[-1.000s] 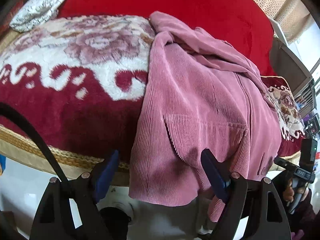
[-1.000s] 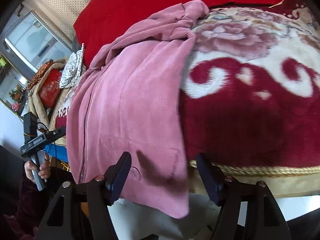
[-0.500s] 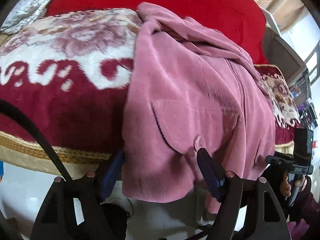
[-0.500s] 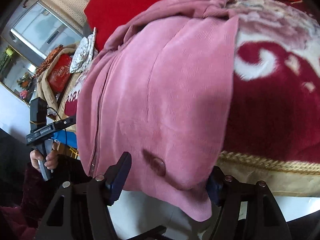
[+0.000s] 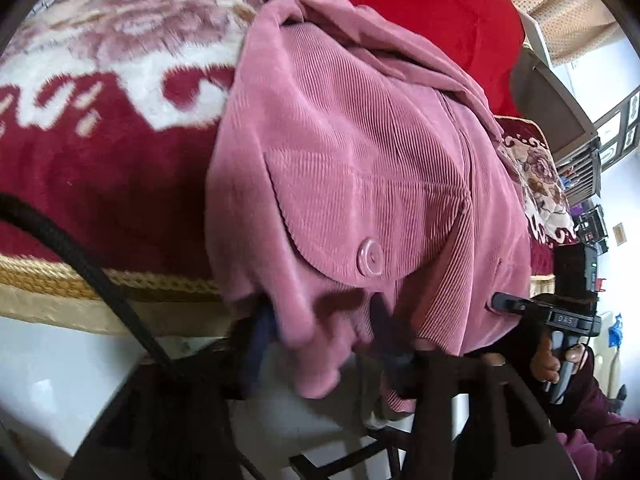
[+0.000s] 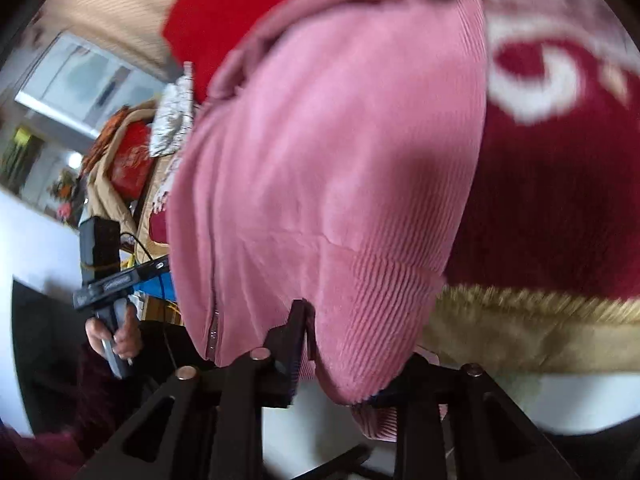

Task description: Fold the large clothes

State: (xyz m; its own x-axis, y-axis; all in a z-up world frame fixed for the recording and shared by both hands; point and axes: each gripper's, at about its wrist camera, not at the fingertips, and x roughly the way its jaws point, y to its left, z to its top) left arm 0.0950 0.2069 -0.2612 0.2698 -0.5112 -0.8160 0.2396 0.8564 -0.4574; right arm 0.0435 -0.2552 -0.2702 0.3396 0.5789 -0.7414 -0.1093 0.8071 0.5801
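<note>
Both hand-held grippers angled down, left point(image 5: 320, 344) and right point(image 6: 340, 352) closing on pink jacket point(image 5: 360, 160) hem.

Each camera rides on a hand-held gripper and looks steeply down along its fingers, very close to the pink corduroy jacket point(image 5: 360, 184) hanging over the bed's near edge point(image 5: 60, 300). The left view faces its left hem corner, the right view its right corner point(image 6: 360, 320). Both share the jacket and red blanket point(image 6: 560, 208).
</note>
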